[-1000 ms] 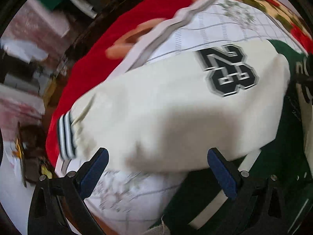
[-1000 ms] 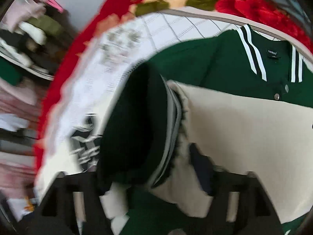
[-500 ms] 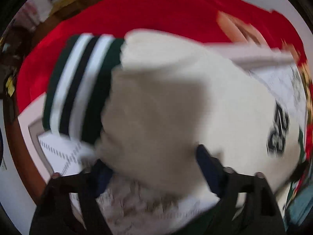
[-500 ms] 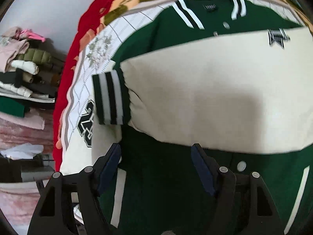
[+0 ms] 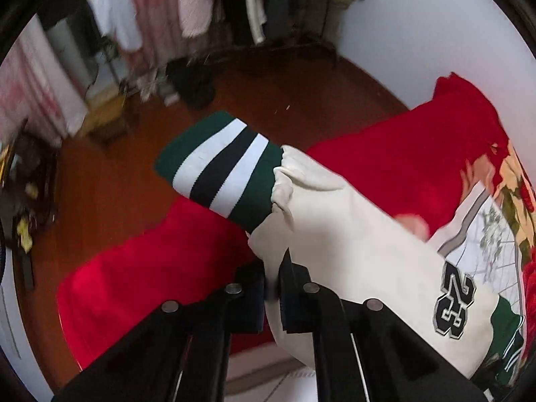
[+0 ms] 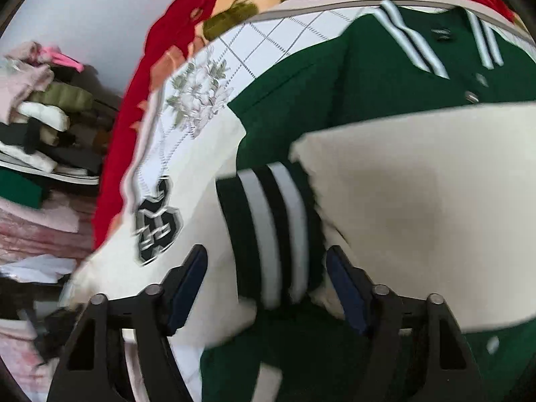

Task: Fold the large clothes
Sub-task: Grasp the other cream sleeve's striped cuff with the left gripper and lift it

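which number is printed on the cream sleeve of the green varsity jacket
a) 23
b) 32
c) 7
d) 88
a: the left wrist view shows a black, white-outlined 23 patch on the cream sleeve of the green varsity jacket.

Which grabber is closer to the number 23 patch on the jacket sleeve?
Left. The left gripper is shut on the cream sleeve bearing the 23 patch. The right gripper, jaws closing, straddles the other sleeve's striped cuff.

The left gripper (image 5: 273,288) pinches the cream sleeve (image 5: 335,234) above the red blanket (image 5: 150,268).
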{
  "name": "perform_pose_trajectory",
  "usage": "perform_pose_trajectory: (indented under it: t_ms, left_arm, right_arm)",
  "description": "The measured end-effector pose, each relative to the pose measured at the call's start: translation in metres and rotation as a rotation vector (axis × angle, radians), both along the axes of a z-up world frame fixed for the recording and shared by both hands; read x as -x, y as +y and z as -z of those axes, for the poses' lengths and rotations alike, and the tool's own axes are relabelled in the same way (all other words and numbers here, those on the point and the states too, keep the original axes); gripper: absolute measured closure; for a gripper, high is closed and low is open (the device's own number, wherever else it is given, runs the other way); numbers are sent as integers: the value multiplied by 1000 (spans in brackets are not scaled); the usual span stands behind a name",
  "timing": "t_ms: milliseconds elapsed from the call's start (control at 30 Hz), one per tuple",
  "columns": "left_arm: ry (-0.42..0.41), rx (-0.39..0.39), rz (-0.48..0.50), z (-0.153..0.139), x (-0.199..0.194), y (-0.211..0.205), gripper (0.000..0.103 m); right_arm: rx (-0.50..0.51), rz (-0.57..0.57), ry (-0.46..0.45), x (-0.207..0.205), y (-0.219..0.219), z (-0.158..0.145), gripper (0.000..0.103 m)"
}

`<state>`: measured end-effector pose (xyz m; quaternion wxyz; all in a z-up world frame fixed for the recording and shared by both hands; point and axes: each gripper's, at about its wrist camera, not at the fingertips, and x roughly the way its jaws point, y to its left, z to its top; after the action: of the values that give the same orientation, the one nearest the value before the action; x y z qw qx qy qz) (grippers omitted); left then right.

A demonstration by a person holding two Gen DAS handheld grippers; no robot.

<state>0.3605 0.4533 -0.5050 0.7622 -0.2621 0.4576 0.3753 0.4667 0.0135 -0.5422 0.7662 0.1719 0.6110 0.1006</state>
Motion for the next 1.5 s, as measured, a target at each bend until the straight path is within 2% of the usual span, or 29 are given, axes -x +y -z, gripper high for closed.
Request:
perform_pose_trajectory:
  t_ms: [33, 67, 100, 167, 233, 367, 433, 467, 500, 533, 600, 633, 767, 1000, 1100, 1233, 1333, 1500]
  left_arm:
    - [-1, -12, 13, -3, 2, -3, 99]
    - [-1, -23, 27, -5, 4, -4, 99]
    - [4, -41, 50, -7, 1, -6, 99]
    - [15, -61, 73, -6, 8, -5, 99]
    - [29, -76, 80, -6, 17, -17, 99]
    - [60, -67, 71, 4, 32, -21, 99]
    - [57, -43, 45, 9, 39, -25, 99]
    - [55, -44, 34, 11, 42, -26, 99]
    - [51, -53, 31, 7, 39, -32, 99]
    - [48, -64, 31, 5, 38, -35, 99]
    - [41, -106, 47, -8, 33, -47, 99]
    - [37, -125, 59, -16, 30, -58, 99]
    - [28, -224, 150, -46, 15, -92, 100]
    - [-5, -392, 425, -106, -13, -196, 101]
    - [-29, -422, 528, -119, -23, -249, 101]
    - [-60, -404, 622, -126, -35, -317, 102]
    - [-88, -377, 688, -132, -43, -374, 102]
    - [-118, -276, 819, -128, -58, -476, 102]
  right_arm:
    - [37, -7, 11, -6, 7, 6, 70]
    - [56, -13, 19, -13, 16, 16, 83]
    - [72, -20, 23, -16, 22, 20, 89]
    - [105, -64, -1, -17, 40, 13, 92]
    - [83, -102, -15, -15, 49, 5, 93]
    - [63, -157, 33, -14, 54, 18, 92]
    - [18, -157, 52, -17, 45, 16, 86]
    - [12, -160, 55, -16, 40, 13, 78]
    - [17, -161, 52, -14, 36, 8, 63]
    - [40, -157, 32, -9, 28, -3, 54]
    - [83, -147, -7, 0, 18, -20, 16]
    - [125, -136, -25, 3, 15, -26, 11]
    - [308, -74, -135, 19, -10, -62, 11]
    - [434, 19, -61, 12, -53, -63, 11]
    - [449, 41, -65, 14, -68, -61, 11]
    - [418, 84, -56, 24, -104, -65, 11]
    - [403, 129, -60, 35, -147, -72, 11]
    - [402, 229, -31, 57, -240, -72, 11]
